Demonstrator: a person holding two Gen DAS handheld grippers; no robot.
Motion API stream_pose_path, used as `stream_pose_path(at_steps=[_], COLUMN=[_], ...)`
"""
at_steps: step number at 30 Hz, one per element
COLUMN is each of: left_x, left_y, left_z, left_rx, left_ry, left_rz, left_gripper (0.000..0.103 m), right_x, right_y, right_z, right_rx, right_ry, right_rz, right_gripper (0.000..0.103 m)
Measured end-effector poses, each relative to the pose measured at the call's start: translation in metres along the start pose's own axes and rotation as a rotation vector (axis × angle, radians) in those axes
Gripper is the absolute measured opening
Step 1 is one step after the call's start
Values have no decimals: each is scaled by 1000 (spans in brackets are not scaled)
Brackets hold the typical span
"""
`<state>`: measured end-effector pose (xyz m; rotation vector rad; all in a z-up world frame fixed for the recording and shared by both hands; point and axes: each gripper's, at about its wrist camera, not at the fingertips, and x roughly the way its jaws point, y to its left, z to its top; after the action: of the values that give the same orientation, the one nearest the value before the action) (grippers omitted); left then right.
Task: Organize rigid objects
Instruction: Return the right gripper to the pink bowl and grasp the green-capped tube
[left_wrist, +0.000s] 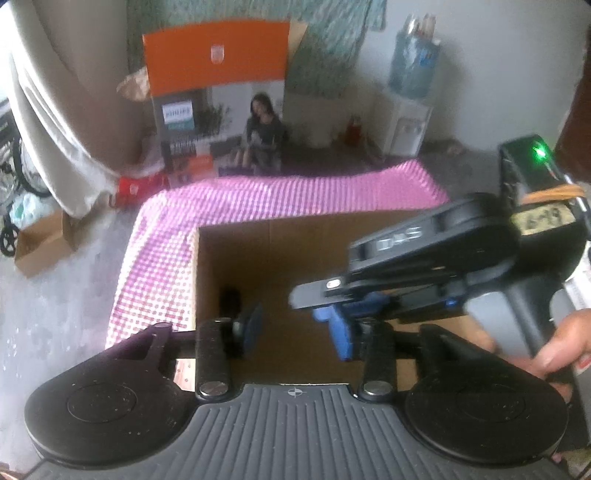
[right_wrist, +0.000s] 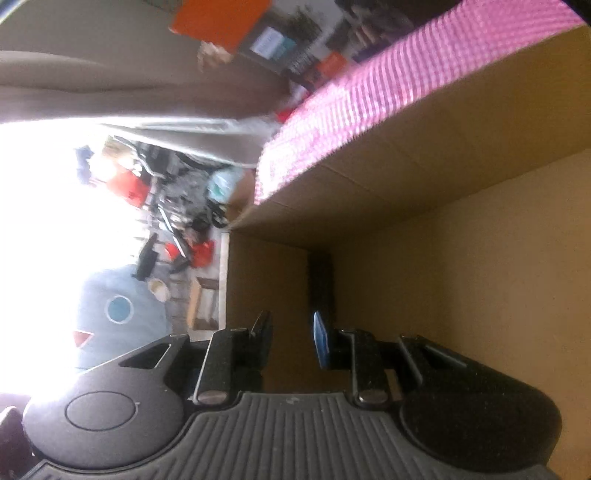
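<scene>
Filling the space below both sets of fingers is an open cardboard box, brown and plain inside. In the right wrist view its inner wall runs ahead and to the right of the fingers. A pink dotted mat lies under the box and spreads beyond and to the left of the left fingers. From the right wrist camera (which is rolled on its side) the same mat sits past the box's far rim.

The left gripper points down into the box with its jaws parted about halfway and nothing between them. The right gripper reaches in from the right. It crosses just ahead of the left gripper's right finger, and its blue pad hangs close in front of that finger; contact cannot be told through the blur. In its own view the right gripper shows only a narrow gap between its pads, and nothing is held there. A hand grips its handle off to the right.

A small dark object rests on the box floor against the wall, just beyond the left gripper's left finger. It lies straight ahead of the right fingers, apart from both, too blurred to name.
</scene>
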<state>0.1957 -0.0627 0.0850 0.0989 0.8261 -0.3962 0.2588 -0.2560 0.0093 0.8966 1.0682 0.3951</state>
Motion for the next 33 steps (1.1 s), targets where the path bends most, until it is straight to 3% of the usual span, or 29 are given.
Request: stream_pose_path(at_steps=[3, 9, 13, 17, 24, 29, 31, 33], left_x=[-33, -82, -90, -85, -57, -44, -39, -40], left_y=[-3, -9, -7, -7, -3, 5, 8, 8], left_z=[-13, -62, -105, -151, -189, -190, -188, -193], left_rx=[-25, -70, -113, -90, -40, -48, -52, -54], left_ry=[-55, -131, -115, -68, 14, 33, 46, 53], left_rz=[-24, -52, -41, -4, 30, -25, -57, -84], left_gripper=[60, 68, 68, 68, 55, 46, 38, 31], right_x=[-36, -98, -112, -94, -52, -35, -32, -29], right_y=[2, -11, -25, -41, -66, -71, -72, -78], right_z=[-20, -78, -126, -167, -210, -215, -213, -216], right_rx=[-22, -49, -33, 21, 171, 216, 230, 241], right_ry=[-50, -94, -57, 42, 144, 157, 149, 138], right_rz=[49, 170, 212, 222, 212, 173, 153, 134], right_gripper=[27, 28, 28, 28, 28, 28, 28, 35])
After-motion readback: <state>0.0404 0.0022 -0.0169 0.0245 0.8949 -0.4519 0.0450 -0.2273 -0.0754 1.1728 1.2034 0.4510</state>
